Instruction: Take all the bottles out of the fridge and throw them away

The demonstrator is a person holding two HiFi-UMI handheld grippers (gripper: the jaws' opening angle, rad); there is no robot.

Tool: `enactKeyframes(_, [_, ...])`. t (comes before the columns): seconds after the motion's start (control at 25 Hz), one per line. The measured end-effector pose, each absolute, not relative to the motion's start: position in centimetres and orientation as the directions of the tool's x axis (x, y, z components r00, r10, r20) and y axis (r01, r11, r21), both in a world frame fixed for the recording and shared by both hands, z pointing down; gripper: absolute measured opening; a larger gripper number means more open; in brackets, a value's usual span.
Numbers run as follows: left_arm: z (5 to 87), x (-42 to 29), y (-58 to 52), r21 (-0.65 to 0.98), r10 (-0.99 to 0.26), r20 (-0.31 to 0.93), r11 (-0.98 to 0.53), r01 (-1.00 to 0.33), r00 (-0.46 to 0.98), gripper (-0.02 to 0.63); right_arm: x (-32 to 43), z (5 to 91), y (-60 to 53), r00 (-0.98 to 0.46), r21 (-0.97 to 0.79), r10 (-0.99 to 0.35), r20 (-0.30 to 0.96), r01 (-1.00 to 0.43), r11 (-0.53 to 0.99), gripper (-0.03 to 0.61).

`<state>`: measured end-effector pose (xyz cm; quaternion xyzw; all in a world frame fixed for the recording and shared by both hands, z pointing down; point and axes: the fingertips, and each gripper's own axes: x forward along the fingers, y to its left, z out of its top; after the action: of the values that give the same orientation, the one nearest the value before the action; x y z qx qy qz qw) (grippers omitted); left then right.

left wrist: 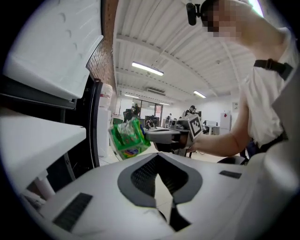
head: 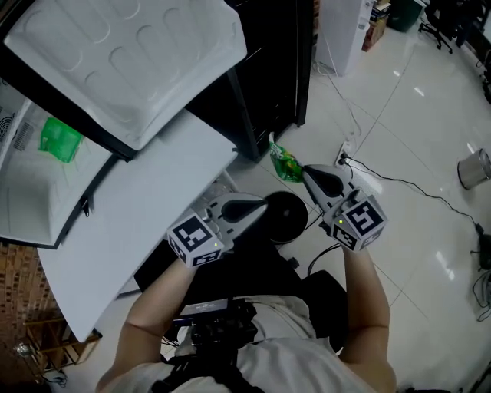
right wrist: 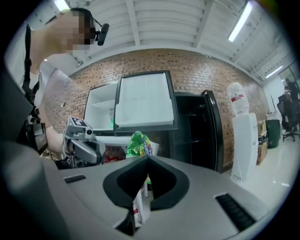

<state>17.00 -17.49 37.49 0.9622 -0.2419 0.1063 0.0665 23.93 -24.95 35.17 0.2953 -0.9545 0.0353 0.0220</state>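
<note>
Above the white floor [head: 414, 138] by the open fridge [head: 130, 69], the right gripper [head: 307, 172], jaws clamped on a crumpled green bottle [head: 285, 163], should centre it over what looks like a black bin [head: 285, 219] nearer the person before releasing, while the left gripper [head: 263, 205], jaws together and empty, keeps clear.

Red brick wall [right wrist: 197, 61] at the back, under a white beamed ceiling [left wrist: 187, 47] with lit tube lamps [left wrist: 147, 69]. Glossy white tile floor [head: 414, 130]. White water dispenser [right wrist: 243, 145] beside the wall. Grey bin [head: 474, 169] at far right, dark chairs [head: 445, 23] beyond.
</note>
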Motion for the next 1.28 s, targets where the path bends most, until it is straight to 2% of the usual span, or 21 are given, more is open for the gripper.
enactKeyframes(0.44, [42.4, 19.8, -15.8, 0.118, -0.343, 0.334, -0.909, -0.4, 0.878, 0.02, 21.3, 51.8, -23.8, -0.815, -0.066, -0.381, 0.436, -0.451, 0.89, 0.005])
enactKeyframes(0.6, [43.9, 19.5, -16.3, 0.147, -0.35, 0.33, -0.898, -0.414, 0.877, 0.02, 20.5, 61.1, -23.2, -0.734, -0.086, -0.309, 0.605, -0.446, 0.891, 0.005])
enactKeyframes(0.8, [44.9, 19.0, -16.7, 0.124, -0.357, 0.351, -0.899, -0.421, 0.866, 0.02, 21.2, 73.4, -23.7, -0.554, -0.107, -0.185, 0.812, -0.452, 0.886, 0.005])
enactKeyframes(1.16, [45.8, 17.5, -17.7, 0.165, -0.398, 0.352, -0.865, -0.474, 0.847, 0.02, 18.5, 79.0, -21.9, -0.476, -0.1, -0.065, 0.877, -0.313, 0.944, 0.006])
enactKeyframes(1.2, [46.0, 17.4, -17.7, 0.171, -0.396, 0.357, -0.863, -0.476, 0.846, 0.02, 18.5, 79.5, -21.7, -0.476, -0.093, -0.06, 0.878, -0.291, 0.952, 0.018])
enactKeyframes(1.24, [46.3, 17.3, -17.7, 0.177, -0.393, 0.363, -0.861, -0.477, 0.845, 0.02, 18.6, 80.2, -21.4, -0.473, -0.093, -0.046, 0.88, -0.267, 0.959, 0.07])
enactKeyframes(1.28, [46.5, 17.2, -17.7, 0.181, -0.391, 0.368, -0.86, -0.478, 0.844, 0.02, 18.7, 80.8, -20.9, -0.464, -0.102, -0.026, 0.886, -0.249, 0.963, 0.277])
